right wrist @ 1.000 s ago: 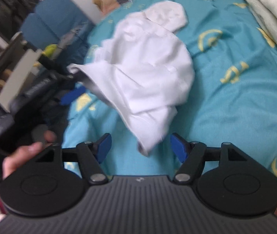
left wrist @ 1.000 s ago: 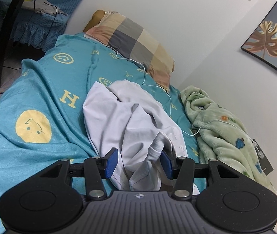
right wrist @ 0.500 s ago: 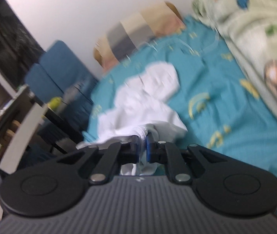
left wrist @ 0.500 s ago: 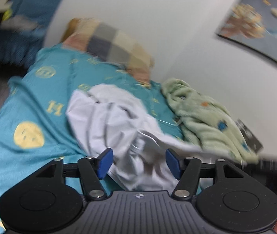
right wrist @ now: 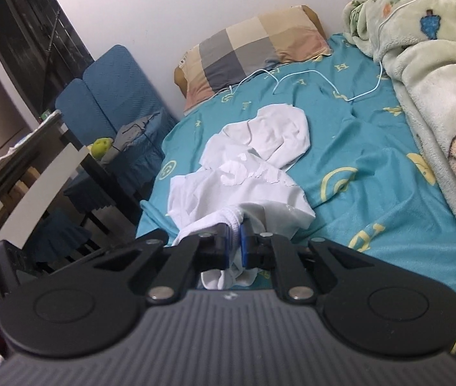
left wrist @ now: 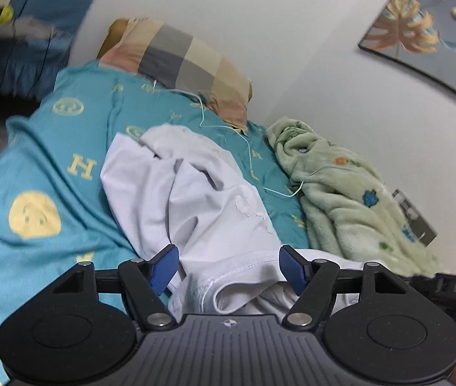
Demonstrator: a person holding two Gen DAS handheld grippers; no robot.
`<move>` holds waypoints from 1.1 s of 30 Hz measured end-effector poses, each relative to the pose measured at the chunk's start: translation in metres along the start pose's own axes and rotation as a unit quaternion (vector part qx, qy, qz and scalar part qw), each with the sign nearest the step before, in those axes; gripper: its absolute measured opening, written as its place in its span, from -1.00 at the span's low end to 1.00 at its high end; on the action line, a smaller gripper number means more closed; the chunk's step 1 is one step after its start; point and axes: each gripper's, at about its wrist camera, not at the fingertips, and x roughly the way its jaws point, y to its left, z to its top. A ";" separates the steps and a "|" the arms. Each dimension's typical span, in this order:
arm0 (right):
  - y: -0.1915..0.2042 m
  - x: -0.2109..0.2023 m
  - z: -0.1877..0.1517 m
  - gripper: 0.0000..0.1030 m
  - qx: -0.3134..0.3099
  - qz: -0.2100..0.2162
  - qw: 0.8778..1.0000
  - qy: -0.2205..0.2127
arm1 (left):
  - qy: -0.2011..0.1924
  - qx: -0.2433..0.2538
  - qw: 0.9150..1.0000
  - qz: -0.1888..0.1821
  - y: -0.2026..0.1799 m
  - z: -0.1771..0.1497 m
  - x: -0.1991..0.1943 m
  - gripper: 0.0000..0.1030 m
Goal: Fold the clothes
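A crumpled white garment (left wrist: 195, 199) lies on the teal bedsheet (left wrist: 35, 167); it also shows in the right wrist view (right wrist: 250, 173). My left gripper (left wrist: 228, 268) is open, its blue pads on either side of the garment's near hem, which lies loose between them. My right gripper (right wrist: 233, 245) is shut on a ribbed white edge of the garment, pinched between its blue pads, with cloth hanging below the jaws.
A checked pillow (left wrist: 179, 61) lies at the bed's head by the wall. A green fleece blanket (right wrist: 436, 74) is heaped along the right side. A thin white cable (right wrist: 308, 77) runs across the sheet. A blue chair (right wrist: 109, 96) and dark table stand to the left.
My right gripper went from open beside the garment to shut on its edge. My left gripper opened wider and stays around the hem. Both views shifted.
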 end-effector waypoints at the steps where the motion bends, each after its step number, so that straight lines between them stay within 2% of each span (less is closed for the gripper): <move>1: -0.002 0.000 0.000 -0.81 0.006 -0.001 1.000 0.001 | 0.000 0.003 1.000 -0.006 0.000 0.001 -0.002 0.37; 3: -0.005 0.001 0.000 -0.81 0.016 -0.002 1.000 0.003 | -0.002 0.048 0.999 -0.023 -0.012 0.001 -0.007 0.37; 5: -0.006 0.002 0.000 -0.81 0.023 -0.002 1.000 0.005 | 0.002 0.116 0.993 -0.032 -0.030 -0.001 -0.008 0.37; 7: -0.006 0.001 0.000 -0.81 0.024 -0.001 1.000 0.004 | 0.008 0.180 0.983 -0.022 -0.046 -0.009 -0.003 0.38; 8: -0.005 0.001 0.000 -0.81 0.023 -0.001 1.000 0.003 | 0.015 0.195 0.981 -0.015 -0.050 -0.013 0.000 0.38; 10: -0.004 0.000 0.000 -0.81 0.021 -0.001 1.000 0.002 | 0.029 0.195 0.980 0.003 -0.050 -0.020 0.008 0.30; 11: -0.005 0.001 -0.001 -0.81 0.022 -0.002 1.000 0.003 | 0.032 0.188 0.982 0.011 -0.047 -0.020 0.011 0.14; 12: -0.005 0.001 -0.001 -0.81 0.022 -0.003 1.000 0.003 | 0.030 0.179 0.983 0.016 -0.045 -0.019 0.013 0.07; 15: -0.004 0.003 -0.002 -0.81 0.018 -0.005 1.000 0.009 | 0.010 0.138 0.990 0.007 -0.033 -0.012 0.012 -0.44; 16: -0.003 0.004 -0.003 -0.80 0.016 -0.006 1.000 0.011 | 0.006 0.123 0.992 0.000 -0.030 -0.009 0.011 -0.81; 17: -0.002 0.006 -0.004 -0.80 0.014 -0.008 1.000 0.015 | 0.002 0.109 0.994 -0.008 -0.026 -0.006 0.009 -0.95; 23: -0.002 0.015 -0.010 -0.73 0.006 -0.025 0.999 0.041 | -0.035 0.080 0.996 -0.032 -0.025 0.001 -0.007 -0.98; 24: 0.001 0.016 -0.011 -0.65 -0.002 -0.029 0.999 0.044 | -0.046 0.079 0.995 -0.036 -0.027 0.002 -0.011 -0.98; 26: 0.009 0.018 -0.014 -0.32 -0.032 -0.035 0.998 0.045 | -0.065 0.076 0.994 -0.045 -0.031 0.004 -0.019 -0.98; 28: 0.019 0.018 -0.018 0.36 -0.067 -0.042 0.996 0.040 | -0.079 0.076 0.993 -0.053 -0.035 0.005 -0.025 -0.98; 29: 0.025 0.017 -0.021 0.43 -0.088 -0.045 0.995 0.032 | -0.084 0.076 0.992 -0.058 -0.037 0.004 -0.028 -0.98; 33: 0.043 0.023 -0.023 0.40 -0.145 -0.062 0.988 0.008 | -0.094 0.077 0.990 -0.067 -0.042 0.005 -0.032 -0.98</move>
